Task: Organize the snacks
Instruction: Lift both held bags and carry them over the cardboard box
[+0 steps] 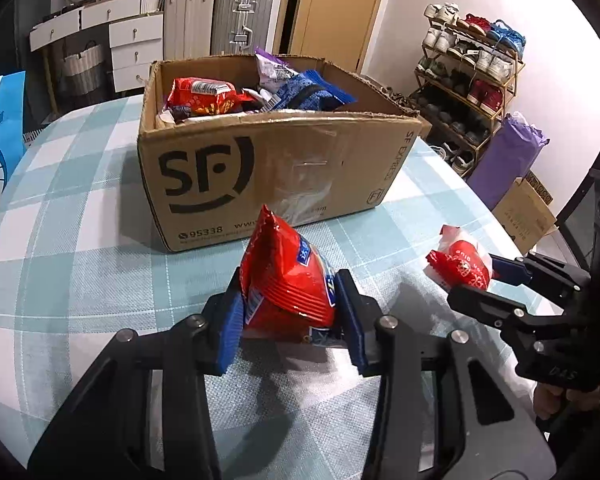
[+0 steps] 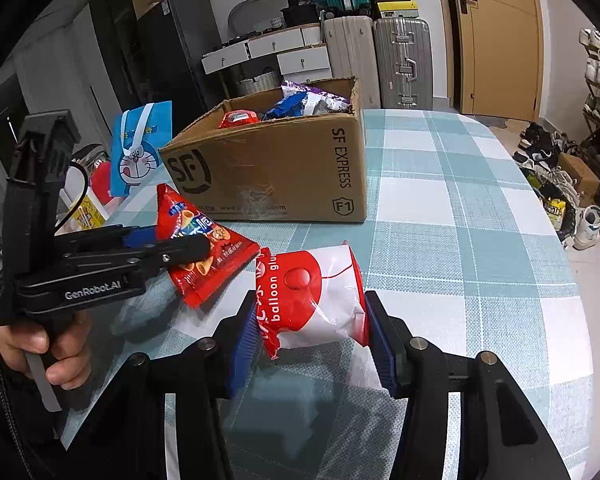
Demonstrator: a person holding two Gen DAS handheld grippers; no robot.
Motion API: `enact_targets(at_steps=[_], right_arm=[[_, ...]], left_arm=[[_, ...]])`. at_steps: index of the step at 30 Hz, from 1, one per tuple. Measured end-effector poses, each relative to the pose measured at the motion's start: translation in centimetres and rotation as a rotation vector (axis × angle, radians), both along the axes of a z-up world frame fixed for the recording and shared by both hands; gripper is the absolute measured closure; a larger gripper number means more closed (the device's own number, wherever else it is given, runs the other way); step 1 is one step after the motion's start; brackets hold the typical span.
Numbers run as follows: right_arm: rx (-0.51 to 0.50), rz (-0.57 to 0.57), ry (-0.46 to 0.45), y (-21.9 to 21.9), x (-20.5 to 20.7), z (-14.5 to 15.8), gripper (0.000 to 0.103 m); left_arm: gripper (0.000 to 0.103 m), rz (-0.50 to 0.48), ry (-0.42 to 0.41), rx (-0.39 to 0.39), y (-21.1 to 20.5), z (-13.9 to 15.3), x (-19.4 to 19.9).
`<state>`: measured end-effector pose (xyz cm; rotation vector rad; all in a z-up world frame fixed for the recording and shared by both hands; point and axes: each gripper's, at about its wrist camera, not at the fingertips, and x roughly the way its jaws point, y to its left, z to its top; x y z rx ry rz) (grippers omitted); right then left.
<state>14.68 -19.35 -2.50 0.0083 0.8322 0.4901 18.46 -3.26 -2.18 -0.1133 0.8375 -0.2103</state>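
**Two packets held, box ahead**

The red snack bag (image 1: 288, 280) stood upright between the blue pads of the left gripper (image 1: 290, 316), clamped at its lower half and lifted just off the checked table (image 1: 80, 280). The right gripper (image 2: 312, 336) held the red-and-white packet (image 2: 316, 296) squeezed across its width. Both packets were puffy, so I judged a gentle, steady squeeze best. The cardboard box (image 1: 268, 168), already part full, sat just beyond them; each should be raised over the near wall before letting go.

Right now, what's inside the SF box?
Cardboard box holds a red packet, a blue bag and a purple-white bag. Anything beneath them is covered.
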Motion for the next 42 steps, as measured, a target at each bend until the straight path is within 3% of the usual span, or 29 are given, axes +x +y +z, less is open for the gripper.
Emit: enact_targets(at_steps=[7, 24, 42], right_arm=[[0.001, 0.006, -0.013, 0.2, -0.2, 0.5, 0.052], [0.007, 0.035, -0.1, 1.3, -1.2, 3.6, 0.052], [0.028, 0.051, -0.181, 2.3, 0.7, 7.3, 0.052]], left_arm=[[0.063, 0.002, -0.038, -0.015, 0.2, 1.4, -1.3], [0.063, 0.028, -0.167, -0.046, 1.5, 7.9, -6.5], [0.063, 0.1, -0.243, -0.03, 3.1, 13.4, -6.7]])
